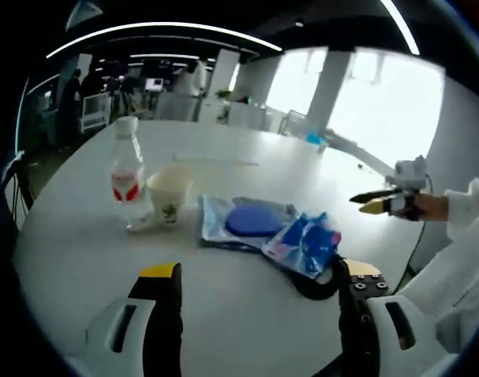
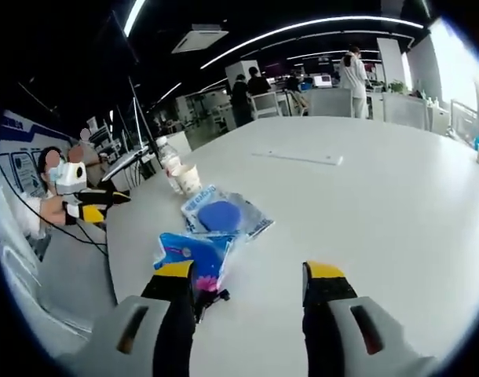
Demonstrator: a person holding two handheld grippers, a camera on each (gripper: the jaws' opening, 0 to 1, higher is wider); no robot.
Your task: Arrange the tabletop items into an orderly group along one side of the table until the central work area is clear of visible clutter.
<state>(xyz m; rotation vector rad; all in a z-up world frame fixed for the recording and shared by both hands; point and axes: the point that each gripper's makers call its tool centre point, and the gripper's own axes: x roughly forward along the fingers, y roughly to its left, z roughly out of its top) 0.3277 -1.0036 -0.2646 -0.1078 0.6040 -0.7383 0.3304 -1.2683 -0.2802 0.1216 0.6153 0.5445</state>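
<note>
On the white worktop the items lie in a loose row: a clear plastic bottle with a red label stands upright, a cream paper cup stands just beside it and seems to touch it, then a clear packet holding a blue disc lies flat, and a crinkled blue snack bag overlaps that packet's edge. A dark object sits partly under the snack bag; it is too hidden to name. In the left gripper view the left gripper hangs above the worktop with its yellow-tipped jaws spread wide and nothing between them, the snack bag near its right jaw. In the right gripper view the right gripper is likewise spread wide and holds nothing, its left jaw just beside the snack bag, with the packet, cup and bottle lined up beyond. A flat white strip lies well apart, farther across the worktop.
</note>
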